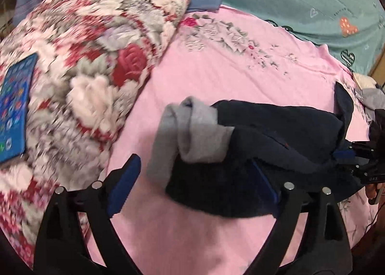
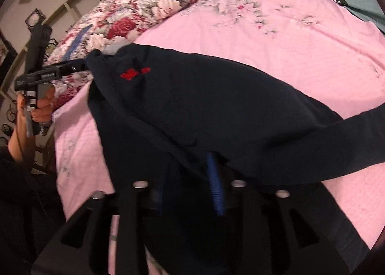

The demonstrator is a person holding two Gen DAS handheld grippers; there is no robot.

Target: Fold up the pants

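Evidently soft and limp, the dark pants (image 1: 264, 130) lie on the pink sheet (image 1: 216, 70) just ahead of the spread, empty left gripper (image 1: 195, 178). Right gripper (image 2: 187, 186): half-parted under draped cloth, grip uncertain. Best hold: hem edges.

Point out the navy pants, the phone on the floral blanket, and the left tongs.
navy pants (image 2: 192, 106): right wrist view, broad dark panel below the red logo.
phone (image 1: 14, 106): left wrist view, middle of its lit screen.
left tongs (image 1: 195, 186): left wrist view, midway between the blue pads.
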